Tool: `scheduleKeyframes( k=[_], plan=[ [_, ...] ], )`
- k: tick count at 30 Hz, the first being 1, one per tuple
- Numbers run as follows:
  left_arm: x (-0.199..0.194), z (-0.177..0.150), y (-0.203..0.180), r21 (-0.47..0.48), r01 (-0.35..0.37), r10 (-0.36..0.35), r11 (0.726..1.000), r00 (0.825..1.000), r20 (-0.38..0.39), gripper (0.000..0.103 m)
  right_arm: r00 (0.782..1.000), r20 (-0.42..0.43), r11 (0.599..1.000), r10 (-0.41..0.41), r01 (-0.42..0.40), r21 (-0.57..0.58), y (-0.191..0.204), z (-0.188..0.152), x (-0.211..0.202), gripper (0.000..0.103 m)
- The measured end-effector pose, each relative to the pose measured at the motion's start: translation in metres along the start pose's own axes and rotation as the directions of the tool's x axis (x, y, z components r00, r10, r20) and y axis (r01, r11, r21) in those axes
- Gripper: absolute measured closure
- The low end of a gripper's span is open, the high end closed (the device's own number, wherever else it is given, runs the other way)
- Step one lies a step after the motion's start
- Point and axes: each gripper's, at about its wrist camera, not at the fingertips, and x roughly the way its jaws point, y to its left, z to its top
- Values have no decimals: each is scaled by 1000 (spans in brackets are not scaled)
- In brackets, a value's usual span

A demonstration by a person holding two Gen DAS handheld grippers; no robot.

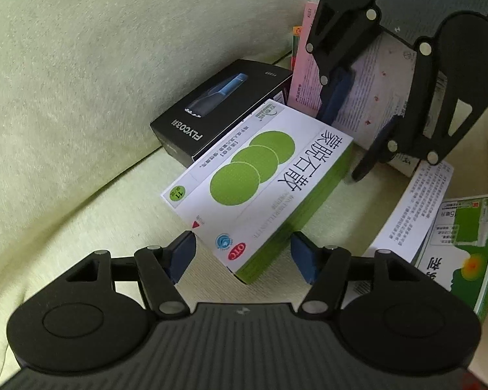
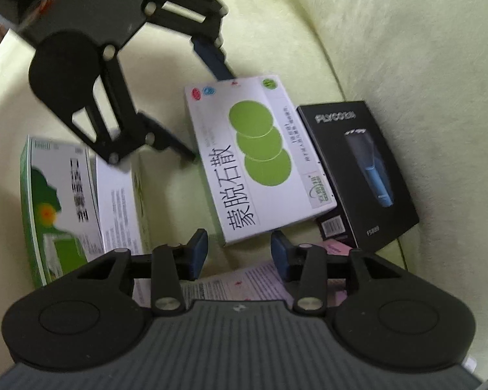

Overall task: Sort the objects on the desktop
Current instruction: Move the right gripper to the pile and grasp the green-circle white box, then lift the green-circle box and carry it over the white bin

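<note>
1. We hold the left gripper point(image 1: 242, 255) with its blue-padded jaws spread wide, low over the pale green, napped fabric surface point(image 1: 81, 104). Its pads flank the near corner of the medicine box without visible contact.
2. White cardboard medicine box with three green discs and green side panels point(image 1: 260, 182): flat, rectangular, glossy. Its far end rests against the shaver box.
3. Black rectangular carton printed with a blue electric shaver point(image 1: 221, 110): matte, lying just beside the white box, against the rise of the cushion.
4. We hold the right gripper point(image 2: 239, 252) parted as well, nothing between its pads. It hovers above a pink-and-white printed paper leaflet point(image 2: 244, 281).
5. Green-and-white cardboard box with a yellow-red spot point(image 2: 58, 201): lying to the side, a folded white leaflet point(image 2: 117, 204) resting on it.
6. From the left wrist view, a pink printed box point(image 1: 304, 65) stands upright behind the right gripper.
</note>
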Motion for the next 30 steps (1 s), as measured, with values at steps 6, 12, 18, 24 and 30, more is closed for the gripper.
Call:
scheduleKeyframes(
  k=[6,12,18,24,30],
  plan=[
    [-12,-3,3,-41,21,-21,999,1000,-11,42,993,115,983,17,-38,178,-12,-8,-20,66],
    [-50,4,-7,-39,-24,25,999,999,35,42,979,206,973,-10,-38,229,0,-15,-57,66],
    [-96,10,-17,-65,-55,60,996,995,75,42,963,266,969,-40,-28,245,17,-12,-97,65],
    [-143,11,-42,-66,-98,105,993,989,106,42,948,313,971,-64,-14,240,48,-19,-134,65],
    [-189,12,-76,-63,-134,142,989,981,131,42,932,354,972,-80,-5,233,84,-32,-172,65]
  ],
)
